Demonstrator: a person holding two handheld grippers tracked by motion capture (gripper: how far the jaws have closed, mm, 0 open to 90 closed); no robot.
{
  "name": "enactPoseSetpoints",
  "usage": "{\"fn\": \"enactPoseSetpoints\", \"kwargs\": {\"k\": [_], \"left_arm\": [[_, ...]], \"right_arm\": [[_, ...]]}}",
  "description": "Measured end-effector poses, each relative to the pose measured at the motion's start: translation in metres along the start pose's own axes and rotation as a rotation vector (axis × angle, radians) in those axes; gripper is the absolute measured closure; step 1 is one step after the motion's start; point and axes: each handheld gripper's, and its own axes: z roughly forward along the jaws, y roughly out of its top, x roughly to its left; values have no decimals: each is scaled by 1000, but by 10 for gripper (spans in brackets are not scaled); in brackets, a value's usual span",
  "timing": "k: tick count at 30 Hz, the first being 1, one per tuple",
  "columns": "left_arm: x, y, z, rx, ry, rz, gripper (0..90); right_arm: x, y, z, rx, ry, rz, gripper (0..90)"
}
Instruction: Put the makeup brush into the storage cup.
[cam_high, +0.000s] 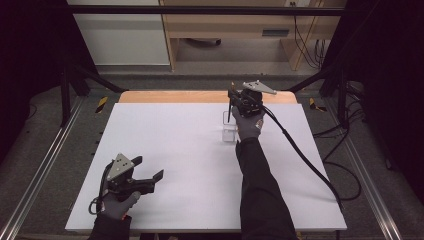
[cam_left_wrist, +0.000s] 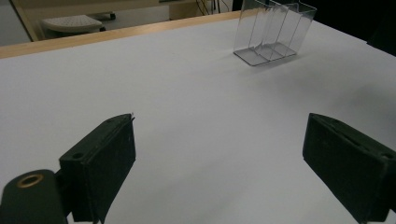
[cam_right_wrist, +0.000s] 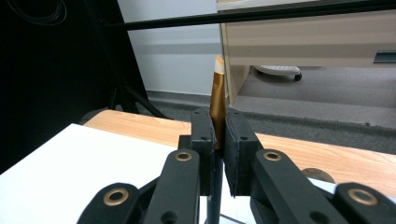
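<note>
in right gripper (cam_right_wrist: 217, 140): unlabelled brush (cam_right_wrist: 217, 100)

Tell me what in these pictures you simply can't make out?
- Lower end of the slim gold-tipped tool: in the right gripper view the closed fingers cover it; in the high view it is too small to identify.
- Whether the tool's tip is inside the clear divided holder: the gloved right hand overlaps it in the high view.
- Holder's contents: they cannot be confirmed, since the clear walls blur together in the left gripper view.
</note>
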Motion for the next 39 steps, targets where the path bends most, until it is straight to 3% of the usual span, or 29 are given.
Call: {"fn": "enactPoseSetpoints", "kwargs": {"k": [39], "left_arm": [[-2, -1, 2, 7, -3, 10, 87]], "right_arm": [[0, -41, 10, 95, -25, -11, 837]]}}
